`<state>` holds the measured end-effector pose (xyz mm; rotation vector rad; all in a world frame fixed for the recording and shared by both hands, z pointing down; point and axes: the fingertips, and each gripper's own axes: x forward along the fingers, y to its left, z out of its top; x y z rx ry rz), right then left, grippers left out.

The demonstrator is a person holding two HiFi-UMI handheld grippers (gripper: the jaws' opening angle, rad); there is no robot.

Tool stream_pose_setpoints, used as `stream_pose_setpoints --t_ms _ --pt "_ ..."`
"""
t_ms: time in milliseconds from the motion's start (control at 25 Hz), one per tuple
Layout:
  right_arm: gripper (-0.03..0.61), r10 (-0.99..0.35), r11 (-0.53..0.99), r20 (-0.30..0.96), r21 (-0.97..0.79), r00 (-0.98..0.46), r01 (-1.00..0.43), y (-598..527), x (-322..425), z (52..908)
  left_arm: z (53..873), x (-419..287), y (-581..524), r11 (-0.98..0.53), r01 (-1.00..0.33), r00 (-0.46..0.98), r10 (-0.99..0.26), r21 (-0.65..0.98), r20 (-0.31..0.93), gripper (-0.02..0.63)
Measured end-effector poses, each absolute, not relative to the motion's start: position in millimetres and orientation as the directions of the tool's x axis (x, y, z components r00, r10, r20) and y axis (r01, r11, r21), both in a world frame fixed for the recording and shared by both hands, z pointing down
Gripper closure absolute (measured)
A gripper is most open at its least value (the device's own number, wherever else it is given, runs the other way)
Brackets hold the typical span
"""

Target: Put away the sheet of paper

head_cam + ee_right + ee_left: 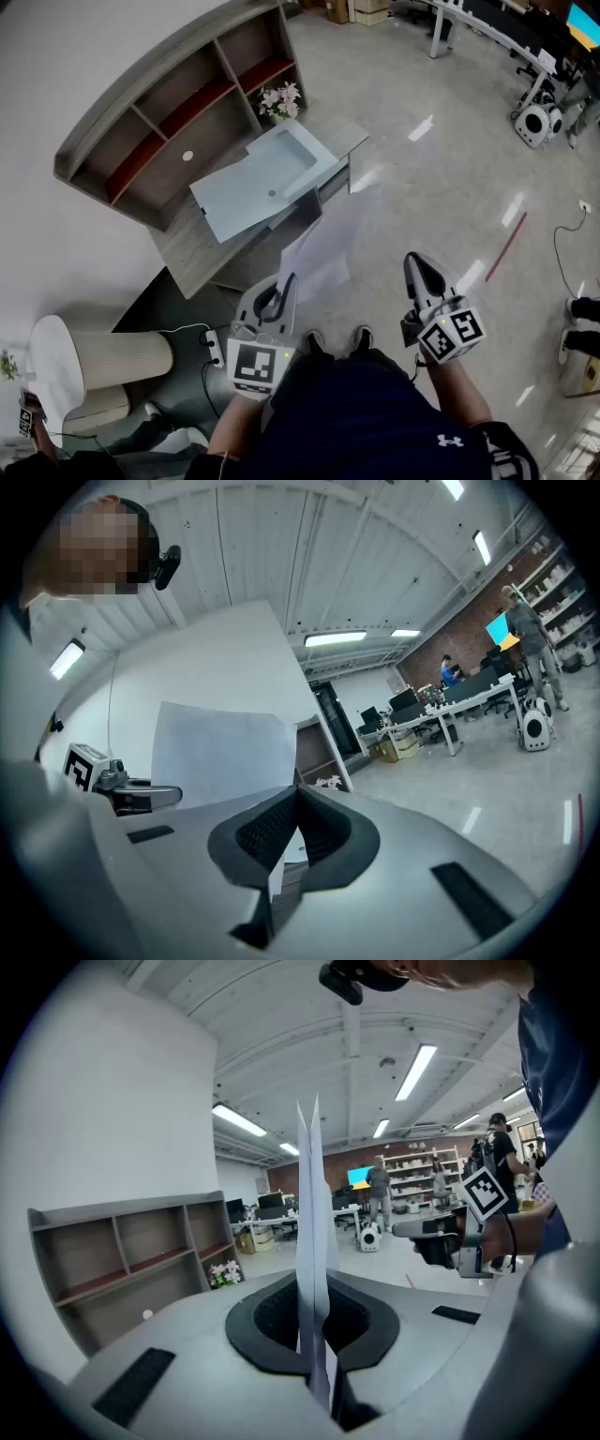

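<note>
A white sheet of paper [330, 242] hangs in the air over the floor, just in front of the grey desk [187, 251]. My left gripper [285, 283] is shut on its near edge; in the left gripper view the sheet [310, 1232] stands edge-on, pinched between the black pads [272, 1321]. An open pale-blue folder [264, 176] lies on the desk. My right gripper [418, 264] hovers to the right of the sheet, apart from it, jaws together with nothing in them. The right gripper view shows the sheet [221, 754] and the left gripper [127, 794] off to its left.
A curved shelf unit [169, 98] stands behind the desk, with a small pot of flowers [279, 100] at its right end. A white-topped ribbed cylinder [84, 361] and a power strip [215, 348] sit at lower left. A red strip [504, 247] lies on the glossy floor.
</note>
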<state>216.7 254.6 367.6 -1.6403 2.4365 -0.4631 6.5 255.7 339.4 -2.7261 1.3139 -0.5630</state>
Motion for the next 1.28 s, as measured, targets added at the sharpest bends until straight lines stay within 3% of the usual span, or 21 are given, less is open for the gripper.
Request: stream_pose_setpoints --t_ms 320,560,1280 --pt "0.574 -0.901 0.423 -0.024 -0.281 -0.434 -0.862 233 162 334 316 -69 230 -0.516 -0.827 0.477 -0.854 -0.225 0.206 0.598" --pt "0.574 -0.895 0.432 -0.02 -0.285 -0.445 -0.856 227 142 334 321 -92 223 -0.502 -0.832 0.458 -0.862 -0.239 0.216 0.597" --pt "0.574 -0.874 0.481 -0.053 -0.248 -0.483 -0.841 226 169 336 325 -91 220 -0.392 -0.884 0.336 -0.912 -0.255 0.237 0.597"
